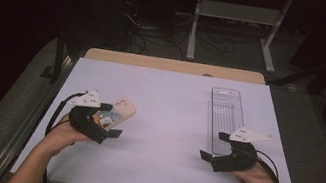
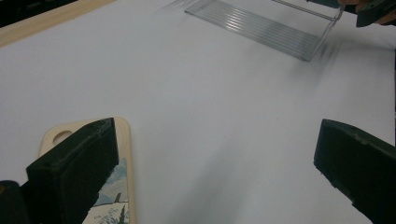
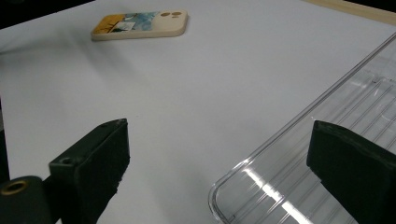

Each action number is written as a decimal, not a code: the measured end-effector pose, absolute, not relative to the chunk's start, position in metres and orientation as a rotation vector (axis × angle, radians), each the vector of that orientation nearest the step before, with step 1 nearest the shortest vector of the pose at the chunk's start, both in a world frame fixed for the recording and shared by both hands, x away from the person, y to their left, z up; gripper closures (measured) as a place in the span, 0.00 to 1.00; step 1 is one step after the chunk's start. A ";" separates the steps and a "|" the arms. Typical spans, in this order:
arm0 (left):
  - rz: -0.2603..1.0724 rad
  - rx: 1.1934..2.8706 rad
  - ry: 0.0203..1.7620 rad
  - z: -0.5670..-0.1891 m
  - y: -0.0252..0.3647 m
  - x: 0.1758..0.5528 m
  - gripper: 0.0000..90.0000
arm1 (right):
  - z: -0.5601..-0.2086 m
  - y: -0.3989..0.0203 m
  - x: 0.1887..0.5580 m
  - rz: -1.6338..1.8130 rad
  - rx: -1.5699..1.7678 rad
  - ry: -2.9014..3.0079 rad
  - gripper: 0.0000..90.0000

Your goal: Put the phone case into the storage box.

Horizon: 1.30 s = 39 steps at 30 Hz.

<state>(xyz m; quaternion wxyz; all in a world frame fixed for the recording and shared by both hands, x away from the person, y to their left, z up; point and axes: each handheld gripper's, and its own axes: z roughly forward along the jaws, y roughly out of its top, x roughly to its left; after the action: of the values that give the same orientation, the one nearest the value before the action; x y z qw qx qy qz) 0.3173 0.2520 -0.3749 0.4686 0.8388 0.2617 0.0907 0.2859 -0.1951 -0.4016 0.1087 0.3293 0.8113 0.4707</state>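
A beige phone case (image 1: 123, 109) with a painted picture lies flat on the white table (image 1: 165, 122), left of centre. My left gripper (image 1: 114, 121) stands open right at its near end; in the left gripper view the case (image 2: 124, 154) lies beside and partly behind the left jaw, not between the jaws. A long clear plastic tray (image 1: 226, 110) lies at the right. My right gripper (image 1: 212, 145) is open at the tray's near left corner. In the right gripper view the tray (image 3: 327, 154) lies under the right jaw, and the case (image 3: 140, 24) is far off.
A wooden strip (image 1: 175, 66) borders the table's far edge. Beyond it are a white stand (image 1: 238, 13) and cables on a dark floor. The far tray (image 2: 261, 25) and the other hand's gripper (image 2: 373, 9) show at the top of the left gripper view.
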 end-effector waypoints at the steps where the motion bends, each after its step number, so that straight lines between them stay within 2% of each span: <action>1: 0.227 2.061 0.638 -0.374 0.252 0.318 0.00 | -0.402 -0.195 0.286 1.384 0.969 2.386 0.06; 39: 0.242 2.043 0.642 -0.363 0.252 0.349 0.00 | -0.402 -0.196 0.287 1.380 0.968 2.388 0.06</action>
<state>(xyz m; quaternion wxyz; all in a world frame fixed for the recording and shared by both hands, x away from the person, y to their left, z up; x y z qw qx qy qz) 0.3488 0.2523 -0.3626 0.4734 0.8350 0.2624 0.0989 0.2870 -0.1956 -0.4018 0.1090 0.3290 0.8122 0.4693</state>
